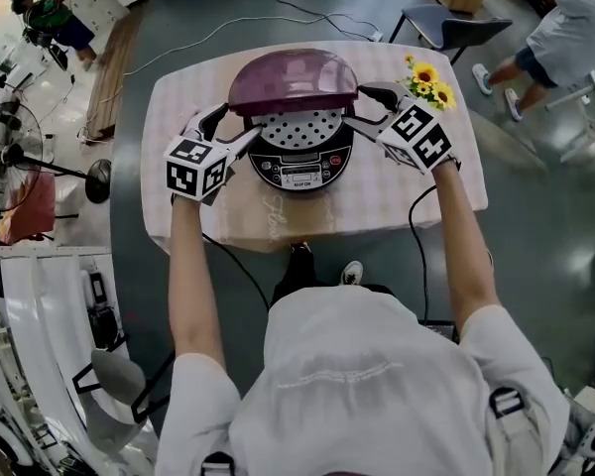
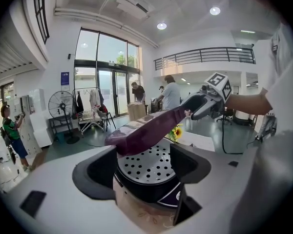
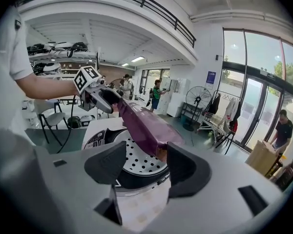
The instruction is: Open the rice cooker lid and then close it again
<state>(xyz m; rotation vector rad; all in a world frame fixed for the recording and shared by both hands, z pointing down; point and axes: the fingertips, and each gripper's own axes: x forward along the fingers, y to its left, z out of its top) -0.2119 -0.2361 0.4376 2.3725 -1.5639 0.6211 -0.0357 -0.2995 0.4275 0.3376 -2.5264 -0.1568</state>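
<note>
A black rice cooker (image 1: 299,167) stands in the middle of the table. Its purple lid (image 1: 293,79) is raised at a slant above a perforated inner plate (image 1: 299,127). My left gripper (image 1: 236,132) is at the lid's left front corner and my right gripper (image 1: 369,109) at its right front corner. In the left gripper view the jaws (image 2: 141,172) stand wide apart around the cooker's rim, with the lid's (image 2: 146,130) corner just above the left jaw. In the right gripper view the jaws (image 3: 146,169) are also wide, and the lid's (image 3: 144,123) edge ends beside the right jaw. Neither pair presses on it.
The table (image 1: 397,191) has a pale checked cloth. A bunch of sunflowers (image 1: 428,79) stands at its back right, close to my right gripper. A chair (image 1: 446,23) and a person (image 1: 565,28) are beyond the table, and a floor fan (image 1: 10,157) is at the left.
</note>
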